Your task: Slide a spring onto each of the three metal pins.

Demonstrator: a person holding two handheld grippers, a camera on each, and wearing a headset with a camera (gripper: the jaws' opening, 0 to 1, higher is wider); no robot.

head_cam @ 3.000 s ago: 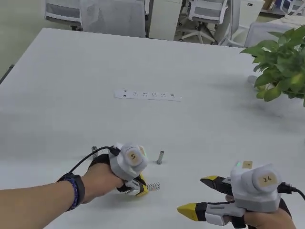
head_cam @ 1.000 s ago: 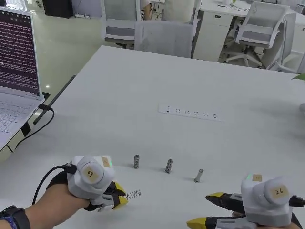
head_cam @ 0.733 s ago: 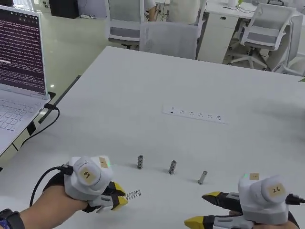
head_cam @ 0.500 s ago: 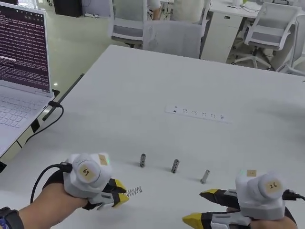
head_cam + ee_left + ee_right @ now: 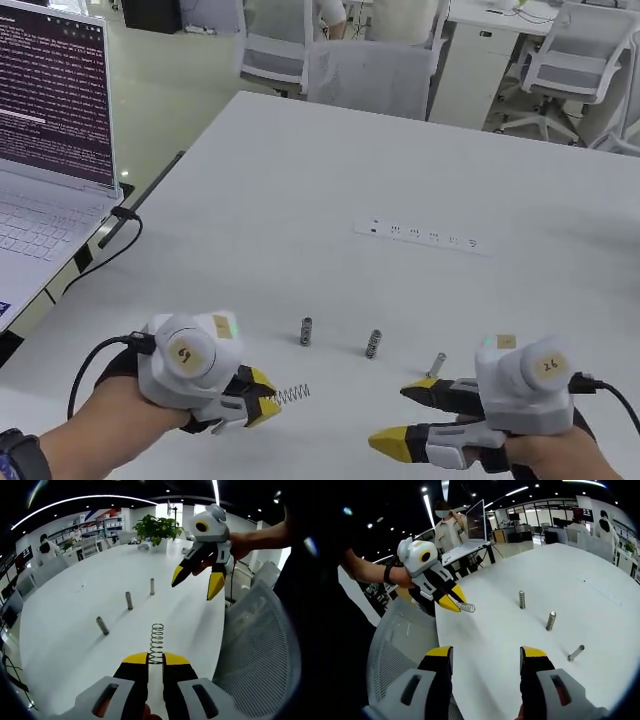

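Note:
Three upright pins stand in a row on the white table. The left pin point(image 5: 306, 331) and the middle pin point(image 5: 374, 344) each carry a spring. The right pin point(image 5: 436, 364) is bare metal. My left gripper point(image 5: 262, 400) is shut on one end of a loose spring point(image 5: 292, 393), which sticks out toward the pins, short of them. In the left gripper view the spring point(image 5: 156, 639) juts from the closed yellow tips point(image 5: 155, 657), and the bare pin point(image 5: 152, 586) is farthest. My right gripper point(image 5: 400, 415) is open and holds nothing, just in front of the bare pin point(image 5: 575, 653).
An open laptop point(image 5: 50, 150) sits at the left on a lower desk, with a cable point(image 5: 110, 240) running off it. A white power strip point(image 5: 422, 236) lies mid-table beyond the pins. Office chairs point(image 5: 370, 75) stand past the far edge. A potted plant point(image 5: 157, 527) stands at the table's end.
The head camera has panned and tilted, so the whole scene shifted. My left gripper keeps hold of the spring and has edged slightly toward the pins. The right gripper stays open.

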